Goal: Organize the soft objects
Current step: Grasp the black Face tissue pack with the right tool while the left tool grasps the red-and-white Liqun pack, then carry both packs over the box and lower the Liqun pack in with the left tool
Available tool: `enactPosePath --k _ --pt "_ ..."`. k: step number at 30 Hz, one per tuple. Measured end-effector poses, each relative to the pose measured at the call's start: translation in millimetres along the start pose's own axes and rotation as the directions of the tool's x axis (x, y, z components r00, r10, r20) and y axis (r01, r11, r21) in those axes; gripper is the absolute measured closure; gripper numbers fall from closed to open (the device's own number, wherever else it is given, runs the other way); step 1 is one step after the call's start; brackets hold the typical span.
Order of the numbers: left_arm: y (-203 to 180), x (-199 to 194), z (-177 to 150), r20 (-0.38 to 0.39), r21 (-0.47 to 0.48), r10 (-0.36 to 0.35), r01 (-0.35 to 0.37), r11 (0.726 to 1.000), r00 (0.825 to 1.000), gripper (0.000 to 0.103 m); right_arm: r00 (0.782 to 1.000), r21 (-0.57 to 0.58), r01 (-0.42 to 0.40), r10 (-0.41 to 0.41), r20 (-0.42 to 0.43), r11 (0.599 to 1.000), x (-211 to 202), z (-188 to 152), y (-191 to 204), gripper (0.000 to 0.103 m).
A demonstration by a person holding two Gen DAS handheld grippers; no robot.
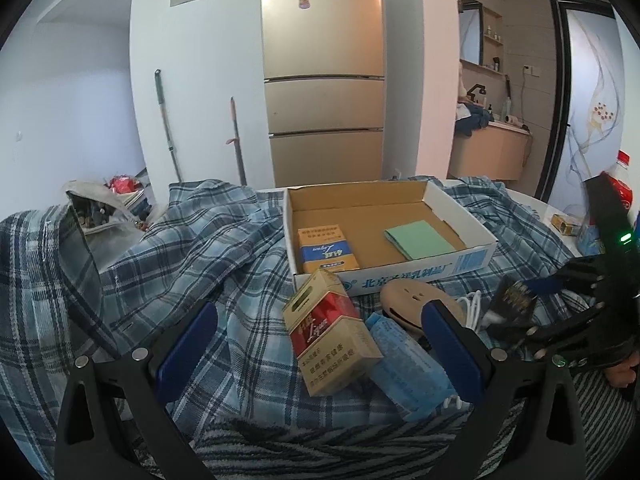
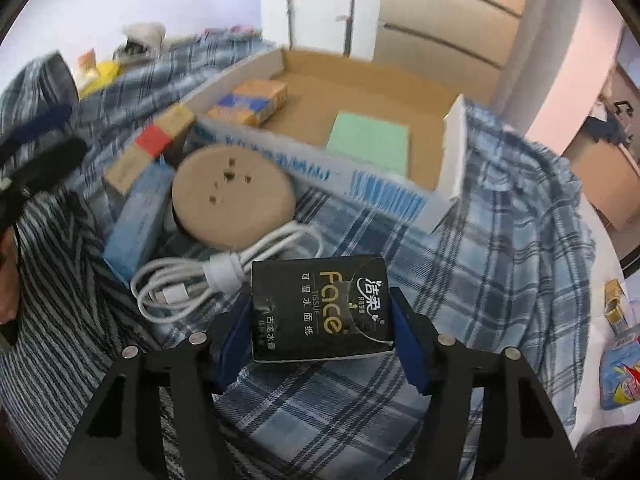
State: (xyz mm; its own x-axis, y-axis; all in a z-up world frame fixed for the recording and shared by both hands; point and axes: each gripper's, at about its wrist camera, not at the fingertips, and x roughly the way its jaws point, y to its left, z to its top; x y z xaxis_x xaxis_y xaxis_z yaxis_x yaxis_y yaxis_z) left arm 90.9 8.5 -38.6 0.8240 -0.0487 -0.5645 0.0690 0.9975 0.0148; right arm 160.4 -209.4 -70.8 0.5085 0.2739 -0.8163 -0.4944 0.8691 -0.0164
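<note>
A plaid cloth [image 2: 500, 216] covers the worktop, carrying an open cardboard box [image 2: 452, 152]. Just before it, the right claw [image 2: 322, 320] is clamped on a black tissue pack [image 2: 320, 312]. The left claw [image 1: 320, 344] stands apart, holding nothing.

Tissue pack [image 2: 320, 308] before cable [image 2: 200, 280], tray [image 2: 452, 152] behind

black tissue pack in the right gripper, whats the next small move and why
Probably lift it a little and carry it toward the cardboard tray. The right gripper has its blue pads against both sides of the black tissue pack, which looks gripped but still low over the plaid cloth. The tray has bare floor between the green pad and the orange-blue pack.
</note>
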Motion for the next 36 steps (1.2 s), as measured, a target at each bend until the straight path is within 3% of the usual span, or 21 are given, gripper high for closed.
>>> enactPosePath --k 5,7,9,11,14,15,17,21,24,26,28,30,34,36 --pt "15 10 4 -0.056 -0.079 -0.009 0.004 0.997 0.998 0.0 0.985 0.085 0.001 -0.016 0.17 0.996 -31 3 -8 0.04" --pt "23 16 7 -0.093 -0.12 -0.027 0.016 0.993 0.995 0.0 0.978 0.106 -0.004 -0.019 0.209 0.994 -37 5 -6 0.04" --pt "29 24 11 -0.141 -0.168 -0.054 0.03 0.985 0.988 0.008 0.977 0.103 -0.013 -0.009 0.211 0.995 -37 7 -6 0.04" --pt "36 35 13 -0.208 -0.238 -0.124 0.073 0.969 0.97 0.017 0.981 0.104 -0.007 -0.014 0.193 0.995 -31 9 -5 0.04" --pt "47 53 13 -0.291 -0.356 -0.23 0.118 0.927 0.929 0.018 0.984 0.113 -0.024 0.004 0.18 0.993 -29 10 -6 0.04" --pt "49 58 12 -0.313 -0.375 -0.243 0.115 0.92 0.918 0.018 0.983 0.116 -0.027 0.005 0.183 0.993 -31 7 -7 0.04" --pt "50 66 9 -0.336 -0.376 -0.228 0.091 0.922 0.914 0.026 0.982 0.116 -0.03 0.008 0.186 0.993 -33 6 -6 0.04" --pt "53 80 -1 -0.378 -0.44 -0.302 0.117 0.89 0.875 0.027 0.982 0.097 -0.026 0.008 0.187 0.995 -32 3 -4 0.04" --pt "54 88 -7 -0.392 -0.454 -0.313 0.114 0.884 0.865 0.029 0.981 0.086 -0.023 0.006 0.192 0.996 -33 3 -3 0.04" --pt "53 87 -8 -0.384 -0.442 -0.303 0.114 0.89 0.872 0.034 0.981 0.085 -0.023 0.006 0.193 0.996 -33 3 -2 0.04" --pt "50 88 -8 -0.39 -0.43 -0.308 0.124 0.894 0.868 0.042 0.982 0.087 -0.022 0.005 0.19 0.996 -32 2 -3 0.04" --pt "49 86 -8 -0.384 -0.423 -0.298 0.12 0.898 0.874 0.043 0.982 0.09 -0.025 0.008 0.187 0.996 -31 3 -4 0.04" --pt "45 75 -5 -0.339 -0.379 -0.264 0.126 0.917 0.903 0.044 0.984 0.095 -0.031 0.014 0.178 0.995 -29 3 -6 0.04" --pt "40 64 -1 -0.302 -0.33 -0.222 0.117 0.937 0.927 0.044 0.984 0.095 -0.031 0.013 0.179 0.995 -29 3 -6 0.04"
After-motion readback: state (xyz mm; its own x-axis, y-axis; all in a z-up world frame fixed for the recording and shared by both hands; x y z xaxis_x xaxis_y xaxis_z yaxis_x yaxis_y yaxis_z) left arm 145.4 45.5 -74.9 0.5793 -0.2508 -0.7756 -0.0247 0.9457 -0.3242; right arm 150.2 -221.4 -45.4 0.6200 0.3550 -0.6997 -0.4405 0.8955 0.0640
